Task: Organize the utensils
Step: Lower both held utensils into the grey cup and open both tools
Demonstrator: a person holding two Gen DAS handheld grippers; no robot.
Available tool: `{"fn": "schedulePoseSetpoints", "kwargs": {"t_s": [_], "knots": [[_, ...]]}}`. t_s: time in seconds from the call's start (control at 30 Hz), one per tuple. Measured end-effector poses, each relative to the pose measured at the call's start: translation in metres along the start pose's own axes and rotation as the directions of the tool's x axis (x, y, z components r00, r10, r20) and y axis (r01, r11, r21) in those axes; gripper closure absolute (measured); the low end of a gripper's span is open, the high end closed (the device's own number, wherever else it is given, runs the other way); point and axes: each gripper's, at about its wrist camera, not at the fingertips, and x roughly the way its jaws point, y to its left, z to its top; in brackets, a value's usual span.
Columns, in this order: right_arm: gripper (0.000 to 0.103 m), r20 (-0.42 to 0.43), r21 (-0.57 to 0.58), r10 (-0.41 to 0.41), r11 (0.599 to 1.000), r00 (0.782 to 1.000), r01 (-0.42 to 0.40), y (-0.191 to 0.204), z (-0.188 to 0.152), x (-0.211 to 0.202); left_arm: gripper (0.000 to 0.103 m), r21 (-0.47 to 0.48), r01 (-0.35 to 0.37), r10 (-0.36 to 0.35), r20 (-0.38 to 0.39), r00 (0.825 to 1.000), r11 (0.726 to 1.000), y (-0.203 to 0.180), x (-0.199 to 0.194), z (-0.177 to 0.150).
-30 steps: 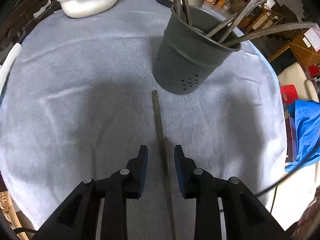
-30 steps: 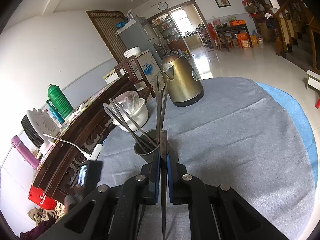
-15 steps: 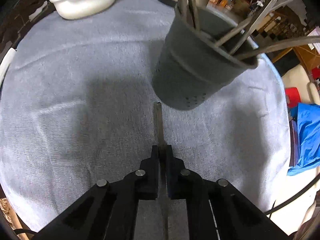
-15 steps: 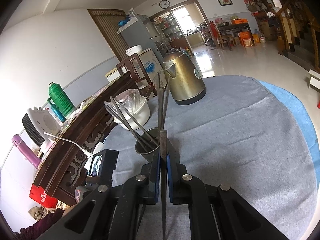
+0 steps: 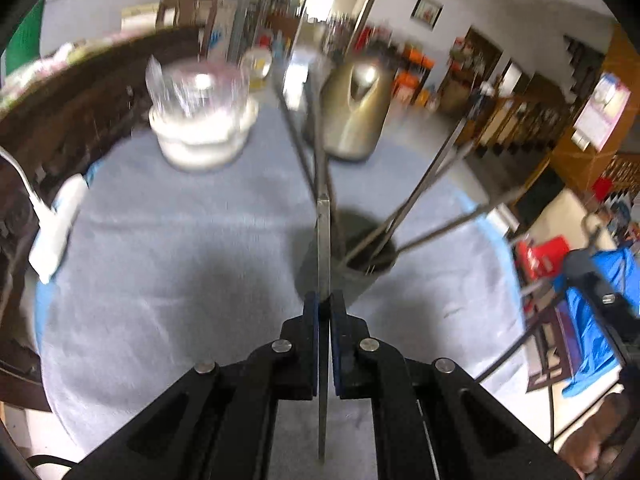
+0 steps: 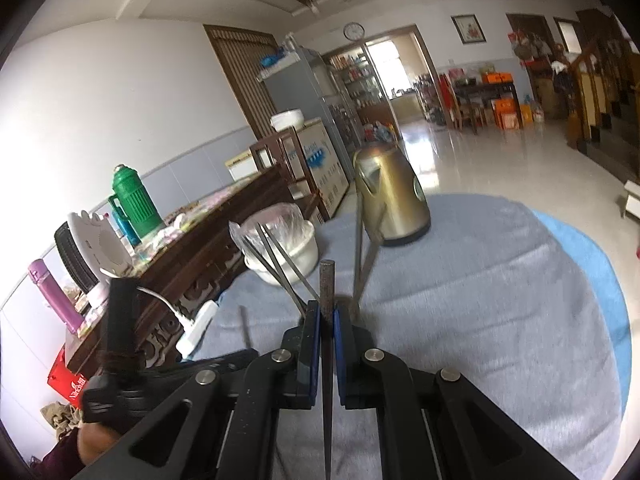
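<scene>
The left gripper is clamping a flat metal chopstick upright between its pads, above the grey tablecloth and in front of the dark utensil holder, where several other chopsticks are leaning. The right gripper is likewise pinching a dark chopstick that is pointing up, with the brass-coloured kettle and white pot standing beyond.

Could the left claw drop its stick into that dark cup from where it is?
Probably yes. The left claw is shut on the stick, and the cup sits just ahead, its mouth open. The sticks already in it lean outward, which seems to leave a gap.
</scene>
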Motion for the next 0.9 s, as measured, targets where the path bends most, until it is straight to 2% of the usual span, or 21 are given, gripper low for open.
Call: {"fn": "schedulePoseSetpoints", "kwargs": {"t_s": [0.13, 0.23, 0.47, 0.6, 0.77, 0.83, 0.9], "knots": [[0.096, 0.084, -0.026, 0.003, 1.0, 0.996, 0.0, 0.012, 0.016, -0.01, 0.098, 0.005, 0.027, -0.027, 0.114, 0.993, 1.0, -0.004, -0.029, 0.009], [0.096, 0.158, -0.046, 0.008, 0.999, 0.987, -0.001, 0.022, 0.029, -0.018, 0.098, 0.008, 0.038, -0.039, 0.204, 0.978, 0.999, -0.005, -0.049, 0.027], [0.096, 0.281, -0.086, -0.008, 0.996, 0.96, 0.033, 0.042, 0.059, -0.015, 0.098, 0.014, 0.042, -0.044, 0.337, 0.941, 0.999, -0.008, -0.08, 0.066], [0.096, 0.339, -0.108, -0.033, 0.991, 0.94, 0.074, 0.051, 0.072, -0.005, 0.098, 0.017, 0.02, -0.025, 0.403, 0.915, 1.0, -0.014, -0.076, 0.086], [0.096, 0.365, -0.098, -0.064, 0.989, 0.929, 0.107, 0.05, 0.078, 0.019, 0.098, 0.004, 0.007, -0.007, 0.467, 0.884, 1.0, -0.018, -0.061, 0.095], [0.096, 0.354, -0.097, -0.084, 0.987, 0.931, 0.126, 0.047, 0.076, 0.034, 0.097, 0.002, -0.018, 0.015, 0.47, 0.883, 1.0, -0.021, -0.054, 0.092], [0.096, 0.333, -0.093, -0.092, 0.987, 0.938, 0.13, 0.042, 0.074, 0.045, 0.097, 0.002, -0.032, 0.027, 0.451, 0.892, 0.999, -0.021, -0.041, 0.086]]}}
